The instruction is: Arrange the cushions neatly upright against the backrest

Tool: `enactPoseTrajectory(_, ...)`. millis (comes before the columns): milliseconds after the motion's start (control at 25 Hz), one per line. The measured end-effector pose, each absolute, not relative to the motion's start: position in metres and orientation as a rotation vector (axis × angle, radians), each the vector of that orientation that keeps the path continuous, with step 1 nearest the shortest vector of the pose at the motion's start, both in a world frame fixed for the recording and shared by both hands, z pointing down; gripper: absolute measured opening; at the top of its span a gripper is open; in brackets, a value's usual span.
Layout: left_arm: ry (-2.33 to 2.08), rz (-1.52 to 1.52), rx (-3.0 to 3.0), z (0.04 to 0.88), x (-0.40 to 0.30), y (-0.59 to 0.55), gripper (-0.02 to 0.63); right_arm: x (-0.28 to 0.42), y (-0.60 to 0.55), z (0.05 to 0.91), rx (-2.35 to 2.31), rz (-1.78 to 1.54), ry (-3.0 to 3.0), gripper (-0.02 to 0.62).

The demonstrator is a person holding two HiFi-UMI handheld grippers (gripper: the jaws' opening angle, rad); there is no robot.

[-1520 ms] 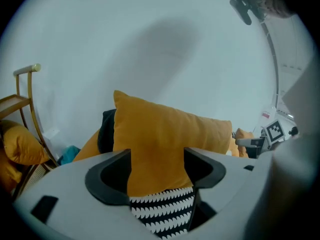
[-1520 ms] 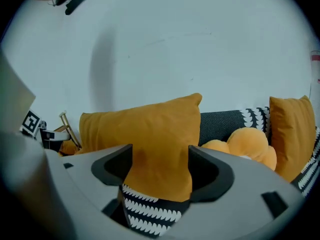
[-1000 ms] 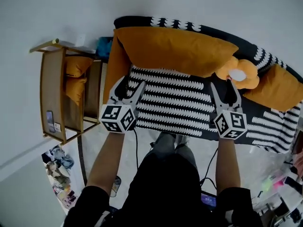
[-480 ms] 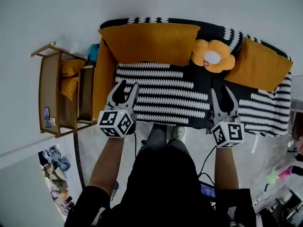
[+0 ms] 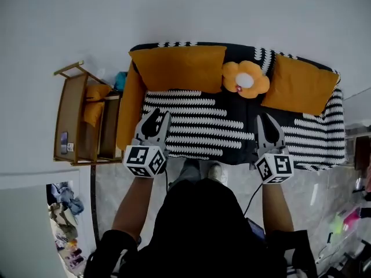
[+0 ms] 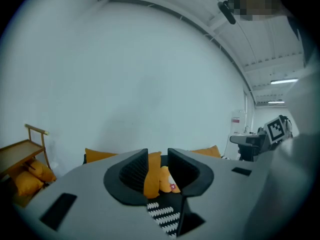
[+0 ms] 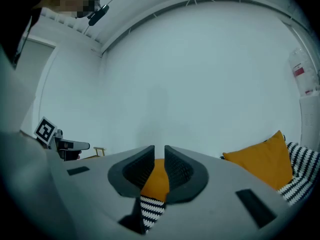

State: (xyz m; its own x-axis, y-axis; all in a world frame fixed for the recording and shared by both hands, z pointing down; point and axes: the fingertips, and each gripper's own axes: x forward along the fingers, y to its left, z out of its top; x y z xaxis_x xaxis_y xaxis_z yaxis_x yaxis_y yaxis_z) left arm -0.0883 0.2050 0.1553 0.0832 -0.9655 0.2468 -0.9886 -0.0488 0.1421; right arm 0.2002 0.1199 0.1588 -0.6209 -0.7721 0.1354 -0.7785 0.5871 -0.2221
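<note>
Along the backrest of the black-and-white striped sofa [image 5: 197,123] stand a long orange cushion [image 5: 177,68], an orange flower cushion [image 5: 245,80] and a square orange cushion [image 5: 298,86]. Another orange cushion [image 5: 130,106] leans on the sofa's left arm. My left gripper [image 5: 159,114] hovers over the seat's front left. Its jaws are closing with a gap and nothing between them. My right gripper [image 5: 266,118] hovers over the front right, its jaws also closing, nearly together and empty. In the left gripper view, the left gripper [image 6: 158,154] frames the cushions far off. In the right gripper view, the right gripper [image 7: 159,149] points at an orange cushion [image 7: 265,159].
A wooden rack [image 5: 72,120] holding orange cushions [image 5: 93,106] stands left of the sofa. The person's shoes [image 5: 203,169] are on the floor at the sofa's front edge. Clutter [image 5: 61,198] lies on the floor at lower left. A white wall is behind the sofa.
Both grippers have drawn back from the cushions toward the sofa's front edge, and their jaws have narrowed. The whole sofa has come into the head view.
</note>
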Motion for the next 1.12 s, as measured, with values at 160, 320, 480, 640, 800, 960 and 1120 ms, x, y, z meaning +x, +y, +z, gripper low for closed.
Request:
enactPoseTrajectory(160, -1.938, 0.106, 2.190, 0.126, -0.066, 0.217, 0.075, 0.200, 0.130, 0.132, 1.357, 0.375, -2.827, 0.030)
enactPoseTrajectory(320, -1.907, 0.088, 2.262, 0.112, -0.063, 0.228, 0.057, 0.185, 0.145, 0.108, 1.333, 0.319, -2.861, 0.028)
enactPoseTrajectory(480, -1.877, 0.037, 2.298, 0.098, -0.071, 0.218, 0.057, 0.170, 0.147, 0.095, 1.349, 0.289, -2.869, 0.028)
enactPoseTrajectory(640, -1.853, 0.030, 2.371, 0.084, -0.083, 0.207, 0.057, 0.149, 0.149, 0.089, 1.371, 0.260, -2.877, 0.028)
enactPoseTrajectory(800, -1.830, 0.007, 2.399, 0.078, -0.091, 0.201, 0.057, 0.141, 0.153, 0.089, 1.402, 0.266, -2.860, 0.028)
enactPoseTrajectory(960, -1.800, 0.004, 2.425, 0.079, -0.093, 0.197, 0.057, 0.141, 0.154, 0.091, 1.448, 0.274, -2.840, 0.028)
enactPoseTrajectory(1120, -1.778, -0.004, 2.431, 0.083, -0.092, 0.194, 0.057, 0.141, 0.155, 0.090, 1.467, 0.264, -2.833, 0.028)
